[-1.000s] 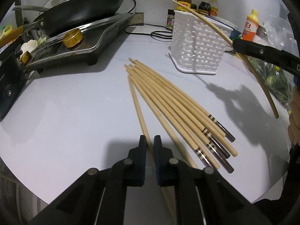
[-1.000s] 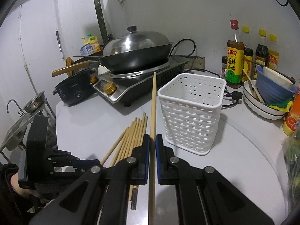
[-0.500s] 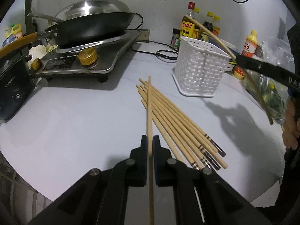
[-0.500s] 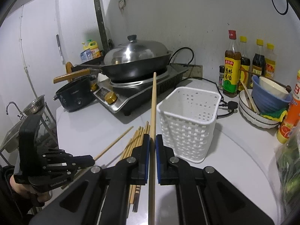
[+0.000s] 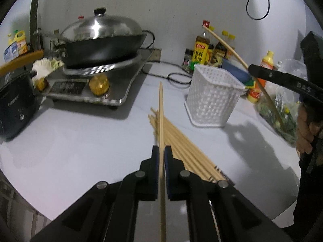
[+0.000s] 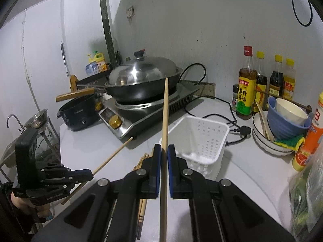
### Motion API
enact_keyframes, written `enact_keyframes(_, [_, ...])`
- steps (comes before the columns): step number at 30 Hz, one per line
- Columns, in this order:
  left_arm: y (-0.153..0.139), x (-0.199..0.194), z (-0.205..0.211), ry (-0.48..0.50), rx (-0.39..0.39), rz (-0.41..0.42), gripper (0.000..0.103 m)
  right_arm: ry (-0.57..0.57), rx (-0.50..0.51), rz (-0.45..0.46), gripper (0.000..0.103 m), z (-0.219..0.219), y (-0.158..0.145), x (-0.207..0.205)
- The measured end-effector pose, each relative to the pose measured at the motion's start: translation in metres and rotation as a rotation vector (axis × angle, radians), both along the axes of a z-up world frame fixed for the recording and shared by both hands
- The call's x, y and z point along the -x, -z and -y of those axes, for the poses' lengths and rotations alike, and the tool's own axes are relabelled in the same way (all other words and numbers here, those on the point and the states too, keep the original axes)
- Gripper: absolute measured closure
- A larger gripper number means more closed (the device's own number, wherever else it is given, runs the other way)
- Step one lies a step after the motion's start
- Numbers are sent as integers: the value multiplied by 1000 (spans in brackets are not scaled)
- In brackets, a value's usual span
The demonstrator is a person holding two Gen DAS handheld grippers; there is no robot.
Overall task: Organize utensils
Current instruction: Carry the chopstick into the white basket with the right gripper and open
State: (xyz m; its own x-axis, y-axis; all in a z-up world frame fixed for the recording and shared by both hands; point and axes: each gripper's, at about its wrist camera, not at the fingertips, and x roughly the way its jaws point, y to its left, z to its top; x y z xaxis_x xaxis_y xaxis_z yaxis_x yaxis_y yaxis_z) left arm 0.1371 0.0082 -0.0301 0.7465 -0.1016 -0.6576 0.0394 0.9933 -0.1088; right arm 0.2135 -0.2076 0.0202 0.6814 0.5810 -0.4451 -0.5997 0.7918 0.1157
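The left tongs (image 5: 161, 151) are pinching one wooden chopstick (image 5: 161, 109) above the pile of chopsticks (image 5: 181, 147) lying on the white counter (image 5: 80, 141). The right tongs (image 6: 164, 150) are pinching another chopstick (image 6: 166, 109), pointing it over the white slotted basket (image 6: 203, 139) standing just right of the pile.

- Dim, cool indoor light is falling from above, casting soft shadows across the white counter (image 5: 70, 141).
- Fisheye distortion is bending the edges; black corners are vignetting both views.
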Motion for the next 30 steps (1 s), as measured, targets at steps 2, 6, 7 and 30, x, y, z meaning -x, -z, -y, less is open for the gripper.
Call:
enact_keyframes(2, [-9, -3, -1, 1, 5, 25, 98, -5, 0, 10, 97, 1, -8, -6])
enact_keyframes(6, [-27, -8, -7, 10, 11, 76, 98, -19, -13, 38, 97, 0, -29, -19])
enact_keyframes(7, [-30, -9, -8, 12, 11, 85, 98, -22, -17, 43, 97, -1, -34, -22])
enact_keyframes(30, [-30, -34, -60, -3, 93, 145, 98, 83, 164, 27, 97, -64, -17, -134])
